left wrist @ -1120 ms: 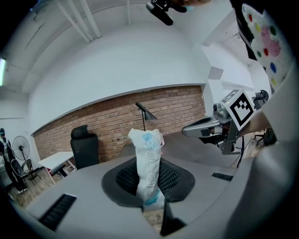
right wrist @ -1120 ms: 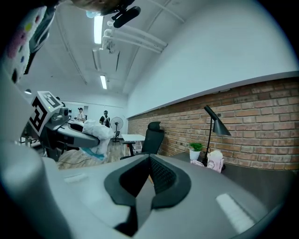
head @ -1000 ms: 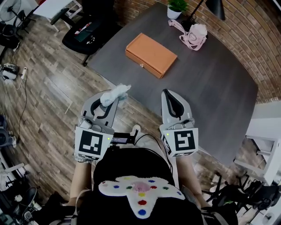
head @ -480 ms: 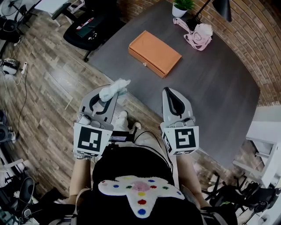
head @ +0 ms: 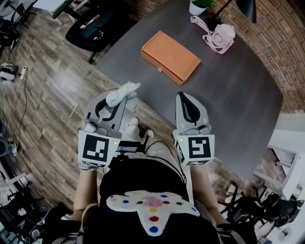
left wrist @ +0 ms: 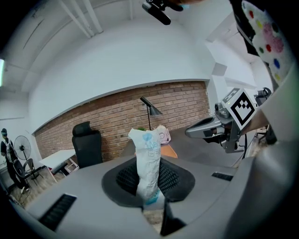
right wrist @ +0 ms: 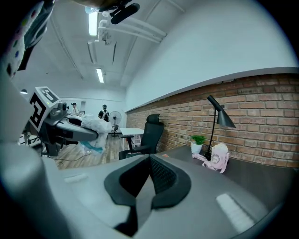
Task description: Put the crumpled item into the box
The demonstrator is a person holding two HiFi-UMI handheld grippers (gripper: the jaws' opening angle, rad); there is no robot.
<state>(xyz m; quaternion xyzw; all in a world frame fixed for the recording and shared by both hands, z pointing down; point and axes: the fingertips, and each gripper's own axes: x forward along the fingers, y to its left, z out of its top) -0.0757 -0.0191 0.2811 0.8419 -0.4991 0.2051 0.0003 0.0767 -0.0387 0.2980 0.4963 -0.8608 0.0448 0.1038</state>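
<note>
The crumpled item is a white wrapper with blue print. My left gripper is shut on it, just short of the table's near edge. In the left gripper view the wrapper stands upright between the pads of that gripper. The box is a flat orange case, closed, lying on the dark grey table ahead of both grippers. My right gripper hovers over the table's near edge, shut with nothing in it; its jaws meet along a seam.
A pink pouch, a potted plant and a black desk lamp stand at the table's far end. A black office chair is left of the table, over wood floor. The person's feet show below the grippers.
Both grippers have crept slightly forward toward the table. The left one still holds the wrapper; the right one stays shut and empty.
</note>
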